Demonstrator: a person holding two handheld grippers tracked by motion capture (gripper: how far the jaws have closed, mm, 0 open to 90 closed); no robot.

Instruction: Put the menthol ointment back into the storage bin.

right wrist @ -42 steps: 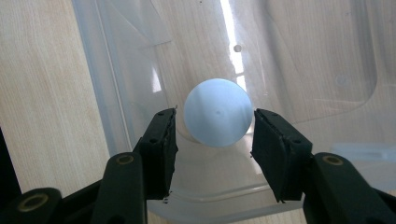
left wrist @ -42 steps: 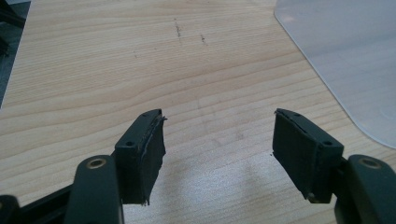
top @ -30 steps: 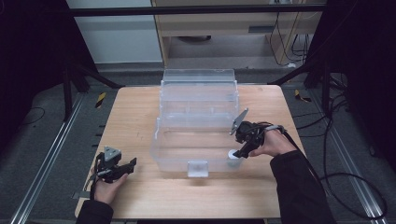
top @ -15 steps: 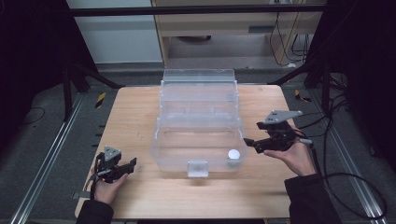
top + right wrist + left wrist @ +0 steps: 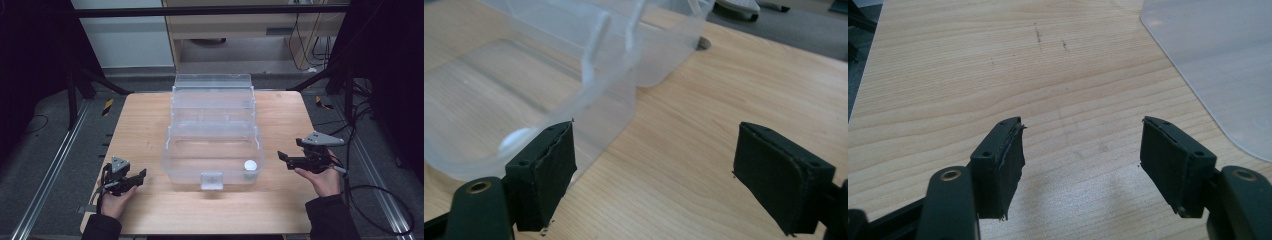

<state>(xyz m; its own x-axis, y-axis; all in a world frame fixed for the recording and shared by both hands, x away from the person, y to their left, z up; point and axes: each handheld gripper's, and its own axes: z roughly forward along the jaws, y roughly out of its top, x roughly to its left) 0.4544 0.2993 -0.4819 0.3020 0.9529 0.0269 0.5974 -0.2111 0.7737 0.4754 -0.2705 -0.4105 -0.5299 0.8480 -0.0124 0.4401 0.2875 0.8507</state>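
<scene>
White round cap-like piece [image 5: 250,165] lay in the front right corner of the clear plastic tiered organiser box [image 5: 212,120] on the pale wooden table [image 5: 145,120]. It looked light, stiff and smooth, probably prone to slipping, so a pinch across its rim seemed best. The right gripper [image 5: 286,158] hovered just outside the box's right wall, near the piece but apart from it; its jaws had just been opening and stood wide with nothing between them. The left gripper [image 5: 137,178], also spread and empty, sat well apart at the table's front left.
</scene>
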